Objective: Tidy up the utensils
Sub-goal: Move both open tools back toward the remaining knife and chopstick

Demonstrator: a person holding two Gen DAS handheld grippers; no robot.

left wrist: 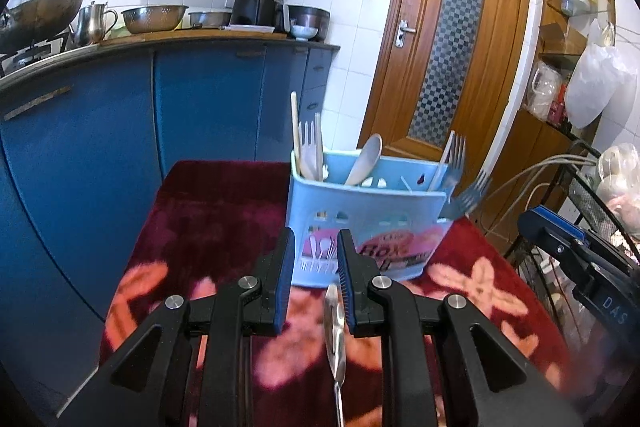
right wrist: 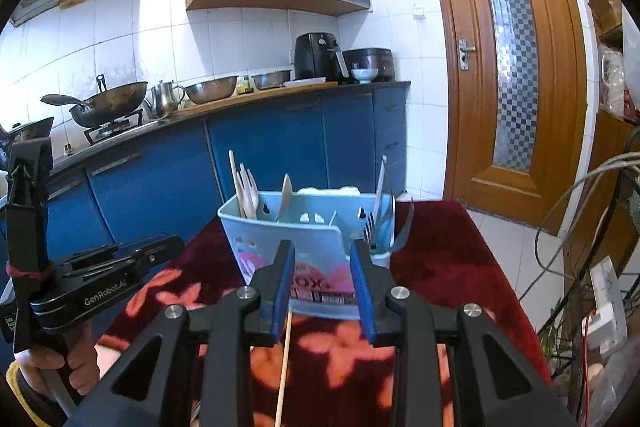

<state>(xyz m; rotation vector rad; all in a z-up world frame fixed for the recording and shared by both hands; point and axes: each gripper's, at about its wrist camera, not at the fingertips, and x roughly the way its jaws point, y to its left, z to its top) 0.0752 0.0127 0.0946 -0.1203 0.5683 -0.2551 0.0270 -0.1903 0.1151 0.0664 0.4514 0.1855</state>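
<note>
Right gripper [right wrist: 323, 259] has its fingers part open and empty, chopstick [right wrist: 283, 367] lying lengthwise just under them at 6 o'clock, caddy [right wrist: 280, 227] straight ahead at 12.

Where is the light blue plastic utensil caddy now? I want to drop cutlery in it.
The light blue plastic utensil caddy stands on the dark red floral cloth, ahead of both cameras, in front of the blue cabinets and left of the wooden door.

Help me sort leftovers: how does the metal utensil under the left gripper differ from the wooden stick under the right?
The metal utensil is shiny, the wooden stick pale and matte. The metal utensil broadens into a flat end; the wooden stick stays thin. Both lie on the red cloth.
</note>
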